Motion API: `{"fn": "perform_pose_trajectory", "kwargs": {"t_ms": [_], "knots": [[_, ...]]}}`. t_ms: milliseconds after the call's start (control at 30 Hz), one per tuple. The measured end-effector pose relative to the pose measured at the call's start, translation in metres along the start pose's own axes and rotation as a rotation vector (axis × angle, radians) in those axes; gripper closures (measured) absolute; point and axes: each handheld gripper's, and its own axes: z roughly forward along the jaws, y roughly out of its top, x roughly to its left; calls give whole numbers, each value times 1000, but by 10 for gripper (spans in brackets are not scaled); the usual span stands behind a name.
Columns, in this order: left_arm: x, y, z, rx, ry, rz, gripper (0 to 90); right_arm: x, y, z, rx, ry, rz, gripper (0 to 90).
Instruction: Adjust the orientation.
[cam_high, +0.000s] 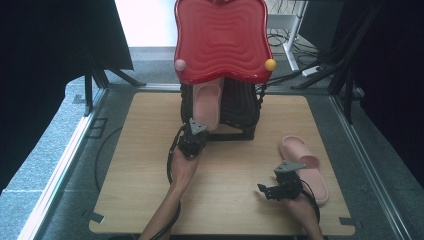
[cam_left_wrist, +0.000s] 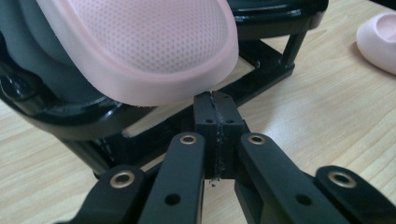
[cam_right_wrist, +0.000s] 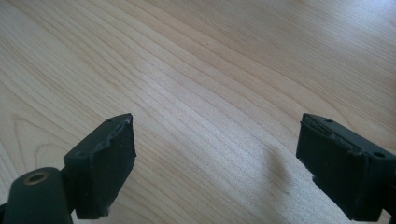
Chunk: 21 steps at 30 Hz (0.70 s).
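Grippers at a black rack, two pink slippers.
Left gripper (cam_left_wrist: 215, 100): jaws pressed together, empty, tips just under the heel of the slipper on the rack (cam_left_wrist: 140, 46). Right gripper (cam_right_wrist: 215, 154): jaws wide apart over bare table (cam_right_wrist: 210, 70), right of the rack (cam_high: 240, 107), beside the second slipper (cam_high: 305, 167).

High view: fixed above the person's side, facing forward and down, taking in the whole tabletop (cam_high: 150, 200). Left claw view: rides low and very near, looking along its pressed-together jaws at the heel of a pink slipper (cam_left_wrist: 149, 46) on a black rack (cam_left_wrist: 271, 70); both also appear in the high view. Right claw view: close over bare tabletop wood, angled down between its spread jaws.
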Motion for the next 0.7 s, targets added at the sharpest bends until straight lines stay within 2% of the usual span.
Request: {"fn": "perform_pose_trajectory", "kwargs": {"t_ms": [567, 700], "knots": [[11, 14, 16, 11, 30, -15, 900, -1, 0, 0, 0, -2, 1, 122], [13, 13, 18, 12, 22, -18, 900, -1, -1, 0, 1, -2, 2, 123]]}}
